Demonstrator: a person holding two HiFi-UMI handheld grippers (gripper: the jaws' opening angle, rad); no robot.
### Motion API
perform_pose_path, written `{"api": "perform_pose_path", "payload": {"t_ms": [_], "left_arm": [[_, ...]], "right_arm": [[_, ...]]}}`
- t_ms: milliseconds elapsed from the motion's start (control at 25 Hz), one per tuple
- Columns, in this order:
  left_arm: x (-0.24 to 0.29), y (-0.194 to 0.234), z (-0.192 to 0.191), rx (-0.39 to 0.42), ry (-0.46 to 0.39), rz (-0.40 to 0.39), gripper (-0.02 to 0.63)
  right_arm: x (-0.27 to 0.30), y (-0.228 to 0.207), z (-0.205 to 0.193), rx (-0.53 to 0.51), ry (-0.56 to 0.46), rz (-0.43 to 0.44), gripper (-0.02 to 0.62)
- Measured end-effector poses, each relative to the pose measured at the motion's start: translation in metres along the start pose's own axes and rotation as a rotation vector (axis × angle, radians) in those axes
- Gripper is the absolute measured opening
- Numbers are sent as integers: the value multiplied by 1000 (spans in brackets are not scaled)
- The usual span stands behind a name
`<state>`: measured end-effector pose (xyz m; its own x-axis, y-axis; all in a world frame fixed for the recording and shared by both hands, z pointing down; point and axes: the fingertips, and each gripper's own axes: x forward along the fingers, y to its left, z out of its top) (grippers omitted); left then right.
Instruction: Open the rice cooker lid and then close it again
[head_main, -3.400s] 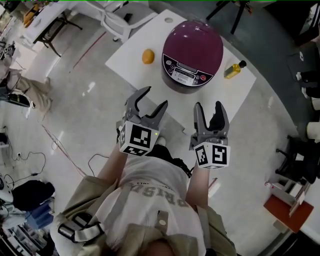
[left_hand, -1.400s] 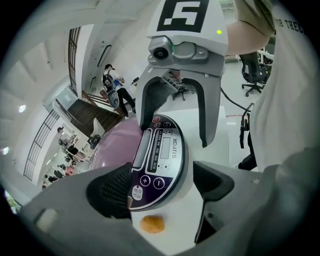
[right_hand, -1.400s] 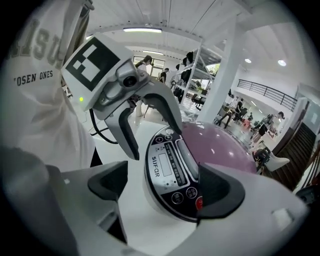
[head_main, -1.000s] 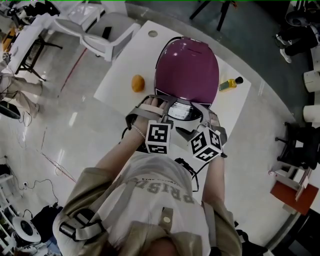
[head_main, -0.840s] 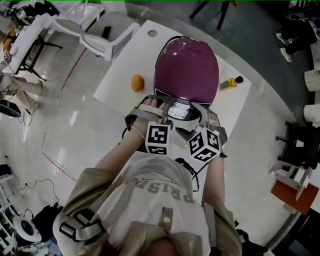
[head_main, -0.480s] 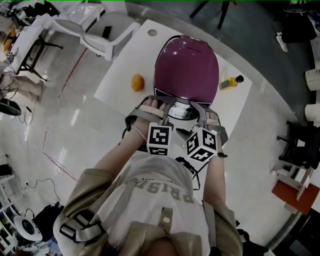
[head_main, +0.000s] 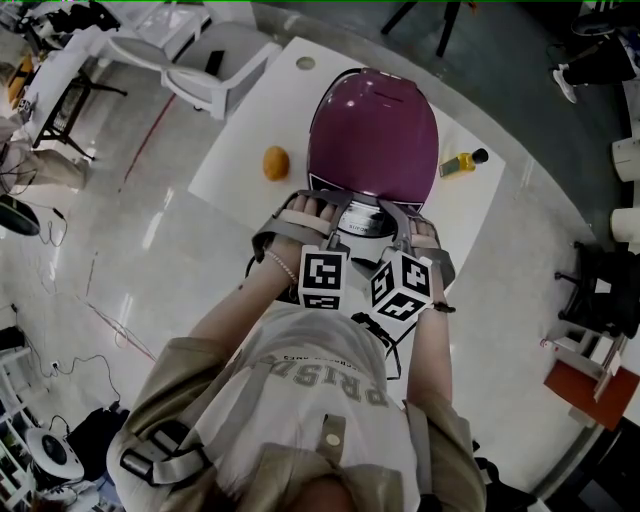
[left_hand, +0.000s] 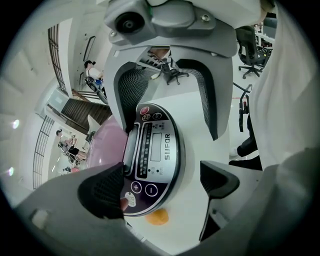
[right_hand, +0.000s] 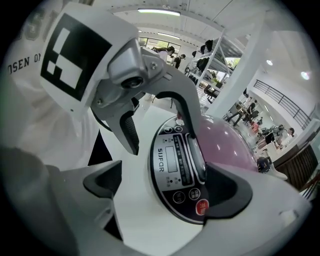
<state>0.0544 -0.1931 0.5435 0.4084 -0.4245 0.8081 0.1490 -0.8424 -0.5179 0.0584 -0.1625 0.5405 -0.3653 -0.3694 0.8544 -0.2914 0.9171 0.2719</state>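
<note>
Head view: the left gripper (head_main: 312, 212) and right gripper (head_main: 404, 216) crowd the front of the rice cooker (head_main: 373, 135) on the white counter (head_main: 245, 150), likely to reach its latch (the lid looks shut). Left gripper view: ribbed dark jaws stand wide apart, with the glossy control panel (left_hand: 156, 150) between them unpinched and an orange (left_hand: 159, 216) just beyond. Right gripper view: the jaws are opening around that panel, with the smooth plum lid (right_hand: 225, 145) beside the right jaw.
</note>
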Motion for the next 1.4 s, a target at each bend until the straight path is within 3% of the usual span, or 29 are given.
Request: {"api": "perform_pose_path", "payload": {"t_ms": [240, 760, 1400], "left_arm": [[2, -6, 1, -12, -1, -32, 532], [3, -7, 1, -29, 5, -18, 532], [3, -4, 2, -45, -18, -36, 537]], "right_arm": [[3, 0, 0, 10, -7, -18, 502], [6, 1, -1, -8, -10, -51, 506], [4, -5, 4, 77, -36, -36, 506]]}}
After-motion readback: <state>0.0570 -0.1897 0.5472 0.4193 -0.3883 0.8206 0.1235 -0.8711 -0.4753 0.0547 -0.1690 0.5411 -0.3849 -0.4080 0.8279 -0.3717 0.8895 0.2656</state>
